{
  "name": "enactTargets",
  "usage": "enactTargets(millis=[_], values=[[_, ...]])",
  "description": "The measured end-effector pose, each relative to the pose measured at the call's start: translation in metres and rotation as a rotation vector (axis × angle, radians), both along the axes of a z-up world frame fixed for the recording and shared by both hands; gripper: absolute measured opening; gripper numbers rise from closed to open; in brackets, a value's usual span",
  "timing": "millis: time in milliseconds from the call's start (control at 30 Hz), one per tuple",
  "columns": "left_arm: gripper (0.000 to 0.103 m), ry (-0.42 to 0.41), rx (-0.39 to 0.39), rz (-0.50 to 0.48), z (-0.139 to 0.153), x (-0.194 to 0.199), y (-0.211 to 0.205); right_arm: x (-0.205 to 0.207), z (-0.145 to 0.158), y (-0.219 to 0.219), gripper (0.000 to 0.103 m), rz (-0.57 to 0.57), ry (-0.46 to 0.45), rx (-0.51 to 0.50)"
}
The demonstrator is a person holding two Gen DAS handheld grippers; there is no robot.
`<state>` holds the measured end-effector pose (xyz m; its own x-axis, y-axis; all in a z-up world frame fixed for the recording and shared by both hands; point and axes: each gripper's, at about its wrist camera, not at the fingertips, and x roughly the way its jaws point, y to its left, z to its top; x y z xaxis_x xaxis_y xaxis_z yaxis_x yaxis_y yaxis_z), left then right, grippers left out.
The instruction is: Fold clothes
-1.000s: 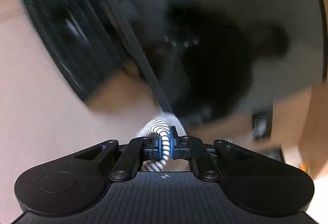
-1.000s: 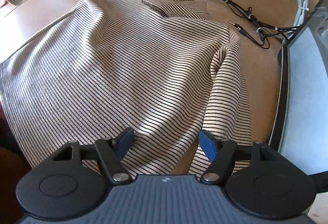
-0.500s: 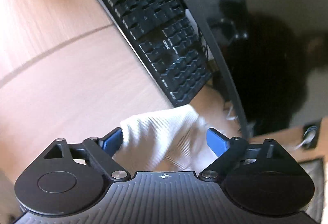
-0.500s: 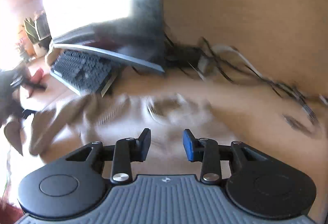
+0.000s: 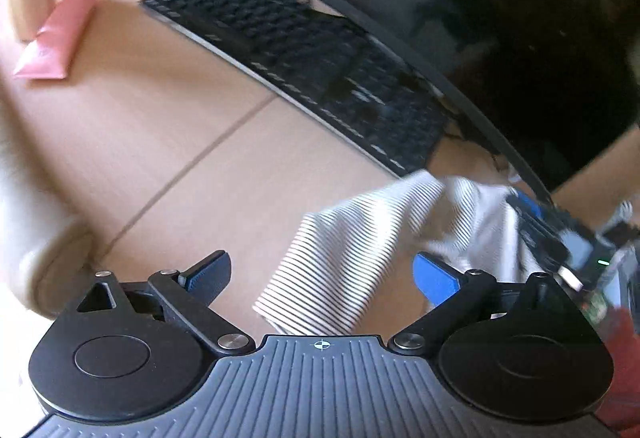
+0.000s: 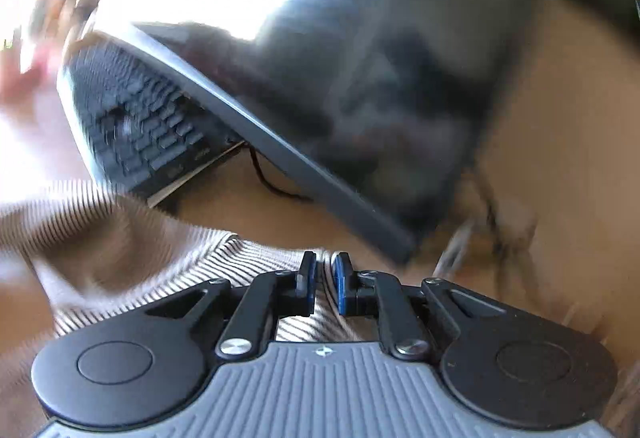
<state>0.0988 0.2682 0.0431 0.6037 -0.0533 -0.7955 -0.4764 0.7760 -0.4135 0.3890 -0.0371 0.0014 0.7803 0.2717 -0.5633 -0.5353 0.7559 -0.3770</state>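
The left gripper (image 5: 322,272) is spread wide above a wooden desk (image 5: 168,141), with a sleeve of the striped sweater (image 5: 344,262) lying loose between its fingers. The right gripper (image 6: 323,284) is nearly pressed together, pinching a fold of that sweater, which lies on the desk near a black keyboard (image 6: 144,125) and monitor (image 6: 320,85).

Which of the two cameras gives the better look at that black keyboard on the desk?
The left wrist view. There the keyboard stretches across the desk nearly whole, its key rows plain though slightly blurred. The right wrist view catches only part of the keyboard, smeared by motion, partly under the monitor's edge and washed out by glare.
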Motion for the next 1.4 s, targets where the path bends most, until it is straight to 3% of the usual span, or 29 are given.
enactTargets(millis=[33,133,267,367,500,567,700,867,967,1033,1133,1233,1333,1400], values=[[0.101,-0.004,-0.007,-0.03,-0.001,0.008,-0.007,0.003,-0.005,0.003,0.009,0.002,0.018,-0.028],[0.102,-0.011,-0.015,-0.156,-0.004,0.034,-0.039,-0.014,0.005,-0.017,0.01,-0.034,0.05,0.041],[0.102,-0.026,-0.009,-0.367,-0.013,0.068,-0.092,-0.047,0.025,-0.062,0.021,-0.112,0.091,0.158],[0.102,-0.058,-0.036,-0.548,-0.024,0.096,-0.136,-0.081,0.02,-0.107,0.021,-0.214,0.2,0.218],[0.102,-0.056,-0.054,-0.727,-0.041,0.13,-0.179,-0.128,-0.007,-0.157,0.021,-0.39,0.304,0.169],[0.102,-0.043,-0.04,-0.789,-0.05,0.143,-0.196,-0.152,-0.011,-0.174,0.021,-0.445,0.308,0.191],[0.103,-0.016,-0.031,-0.891,-0.065,0.155,-0.216,-0.194,-0.01,-0.18,0.021,-0.525,0.287,0.135],[0.103,-0.022,-0.059,-0.944,-0.069,0.147,-0.214,-0.234,0.001,-0.207,0.021,-0.688,0.329,0.213],[0.103,-0.027,-0.077,-0.974,-0.072,0.141,-0.212,-0.267,0.014,-0.246,0.023,-0.944,0.25,0.35],[0.103,-0.03,-0.089,-0.993,-0.073,0.137,-0.21,-0.289,0.018,-0.272,0.03,-1.12,0.2,0.439],[0.103,-0.022,-0.116,-0.961,-0.074,0.137,-0.202,-0.313,0.013,-0.304,0.03,-1.34,0.162,0.55],[0.103,0.001,-0.125,-0.926,-0.074,0.139,-0.198,-0.318,0.003,-0.311,0.029,-1.379,0.17,0.599],[0.103,0.014,-0.119,-0.897,-0.072,0.136,-0.189,-0.303,-0.004,-0.309,0.029,-1.329,0.179,0.583],[0.103,0.015,-0.111,-0.883,-0.07,0.132,-0.179,-0.293,-0.007,-0.31,0.021,-1.316,0.188,0.565]])
